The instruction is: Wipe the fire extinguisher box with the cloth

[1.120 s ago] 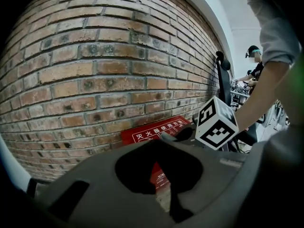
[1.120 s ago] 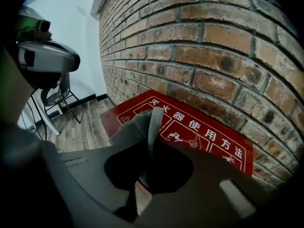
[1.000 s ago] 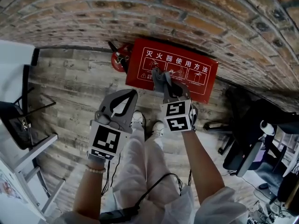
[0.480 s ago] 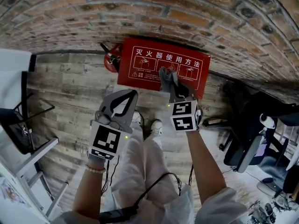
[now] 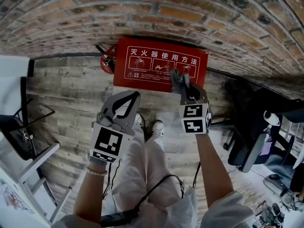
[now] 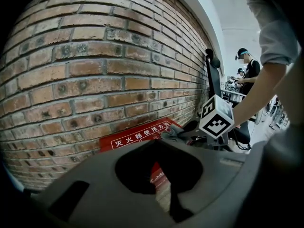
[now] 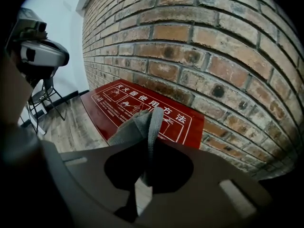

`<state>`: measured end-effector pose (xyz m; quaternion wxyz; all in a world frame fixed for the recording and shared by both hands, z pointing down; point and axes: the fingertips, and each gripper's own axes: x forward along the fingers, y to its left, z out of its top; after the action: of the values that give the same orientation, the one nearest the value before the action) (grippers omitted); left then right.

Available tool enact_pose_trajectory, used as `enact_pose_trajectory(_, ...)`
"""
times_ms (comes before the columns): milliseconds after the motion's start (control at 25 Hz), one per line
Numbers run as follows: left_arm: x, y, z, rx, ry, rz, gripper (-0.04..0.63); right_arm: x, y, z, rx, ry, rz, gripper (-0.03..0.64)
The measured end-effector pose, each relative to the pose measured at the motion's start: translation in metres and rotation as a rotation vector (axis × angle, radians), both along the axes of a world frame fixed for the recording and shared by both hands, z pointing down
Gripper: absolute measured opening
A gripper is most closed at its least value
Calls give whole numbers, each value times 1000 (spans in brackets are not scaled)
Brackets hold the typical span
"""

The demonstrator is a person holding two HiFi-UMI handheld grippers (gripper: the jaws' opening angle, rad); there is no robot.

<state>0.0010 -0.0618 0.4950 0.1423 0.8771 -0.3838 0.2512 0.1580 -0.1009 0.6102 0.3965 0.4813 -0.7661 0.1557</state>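
Red and printed with white instructions, the fire extinguisher box [image 5: 142, 63] sits on the wooden floor [image 5: 71, 89] at the foot of the brick wall [image 5: 166, 13], with a red extinguisher [image 5: 107, 63] just beside its left end. The right tongs [image 5: 186, 90] are clamped on a folded grey cloth [image 5: 175, 77], which hangs over the box's near edge, toward its right end. Whether the cloth presses on the printed face or hangs just above it cannot be told. The surface shows no streaks or damp patch, so the wiped share is unclear. By my reading the wipe is in hand at this near-right part, and the left half and far edge may well remain.

The right arm reaches forward and down, tongs pointing at the box. The left tongs [image 5: 132, 98] have their jaws together on nothing, held back over the floor short of the box, forearm bent and idle.
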Motion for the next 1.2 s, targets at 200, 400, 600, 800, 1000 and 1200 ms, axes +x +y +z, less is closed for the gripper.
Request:
enact_pose_trajectory(200,6,0,0,0,-2,9,-3,24,3,0,0,13,41,19)
enact_pose_trajectory(400,10,0,1,0,-3,15,-3,54,4,2,-3,38,103,20)
enact_pose_trajectory(600,12,1,1,-1,-2,18,-3,79,7,5,-16,53,156,18)
enact_pose_trajectory(800,12,0,1,1,-4,19,-3,82,8,7,-19,56,162,18)
enact_pose_trajectory(1000,11,0,-2,9,-6,18,-3,83,8,6,-19,50,173,18)
enact_pose_trajectory(1200,6,1,-16,27,-6,8,-3,81,10,-9,-3,26,180,18)
